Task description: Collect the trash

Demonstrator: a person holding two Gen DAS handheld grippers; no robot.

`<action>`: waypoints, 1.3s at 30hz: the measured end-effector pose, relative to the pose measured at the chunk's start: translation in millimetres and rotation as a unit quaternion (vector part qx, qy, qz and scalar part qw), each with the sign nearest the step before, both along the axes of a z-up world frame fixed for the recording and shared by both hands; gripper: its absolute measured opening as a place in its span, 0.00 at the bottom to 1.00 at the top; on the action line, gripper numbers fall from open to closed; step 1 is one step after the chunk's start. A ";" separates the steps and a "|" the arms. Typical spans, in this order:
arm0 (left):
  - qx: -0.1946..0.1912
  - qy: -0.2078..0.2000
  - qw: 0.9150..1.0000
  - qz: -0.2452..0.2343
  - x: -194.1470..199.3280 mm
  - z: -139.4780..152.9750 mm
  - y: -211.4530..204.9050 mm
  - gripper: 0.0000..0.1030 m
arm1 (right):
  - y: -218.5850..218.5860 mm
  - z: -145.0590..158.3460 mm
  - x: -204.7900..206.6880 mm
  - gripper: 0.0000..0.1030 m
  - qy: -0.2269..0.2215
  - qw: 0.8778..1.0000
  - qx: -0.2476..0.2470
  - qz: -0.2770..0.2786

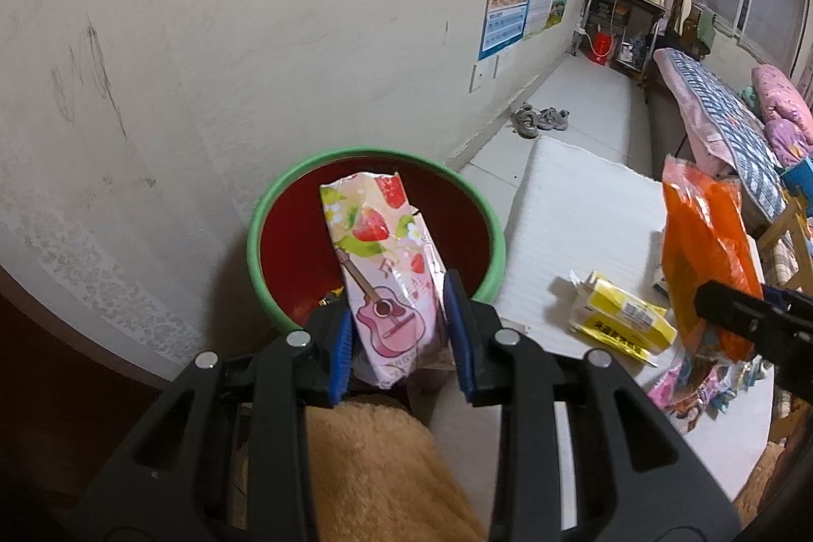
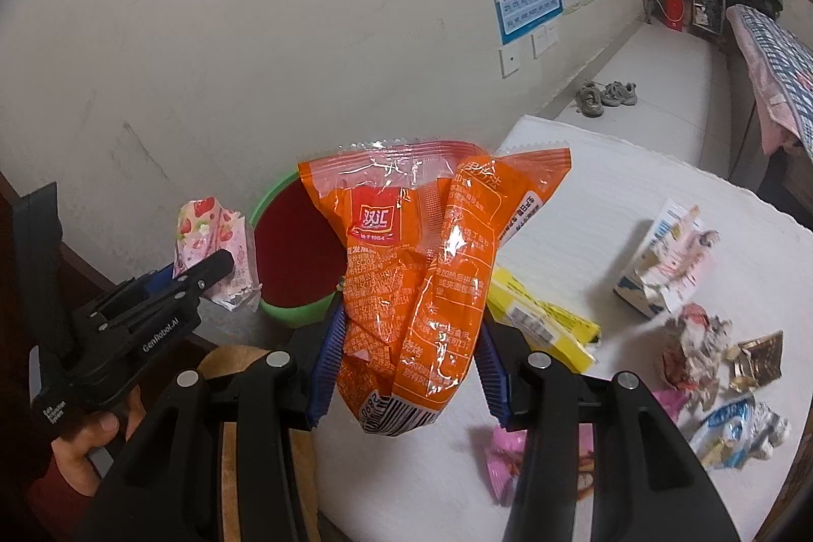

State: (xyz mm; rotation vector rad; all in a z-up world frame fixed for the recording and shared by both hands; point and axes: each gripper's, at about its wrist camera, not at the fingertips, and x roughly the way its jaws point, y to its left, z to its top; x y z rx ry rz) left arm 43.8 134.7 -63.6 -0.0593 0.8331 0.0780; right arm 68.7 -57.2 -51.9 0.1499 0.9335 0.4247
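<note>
Left gripper [image 1: 399,331]: clamped on the lower part of a pink strawberry wrapper [image 1: 381,267], blue pads pressing both its sides, centre of the left wrist view.
Wrapper axis: long axis runs away from the jaws toward the upper middle of the frame, leaning slightly left; its torn top end points at the far rim of the bin.
Wrapper place: over the red inside of the green-rimmed bin [image 1: 472,196], which stands against the wall.
Right gripper [image 2: 406,359]: clamped on an orange snack bag [image 2: 411,278], pads squeezing its crumpled lower half, centre of the right wrist view.
Bag axis: upright in the frame, barcode end at the bottom between the jaws, serrated open end fanned out at the top.
Bag place: above the edge of the white table [image 2: 635,186], just right of the bin.
Only in the left wrist view: a tan fuzzy surface [image 1: 376,466] below the jaws, and the bin's full rim.
Only in the right wrist view: a hand [image 2: 91,435] gripping the left tool at lower left; a torn white carton [image 2: 665,257], crumpled wrappers [image 2: 691,354] and a pink wrapper [image 2: 503,450] on the table's right side.
In both: a yellow box [image 1: 625,313] lying flat on the table.
</note>
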 end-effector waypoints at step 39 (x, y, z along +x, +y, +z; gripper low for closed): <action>-0.005 0.033 0.999 0.043 66.4 -37.9 63.2 0.30 | 98.4 -26.7 102.3 0.46 0.041 0.996 -0.019 0.071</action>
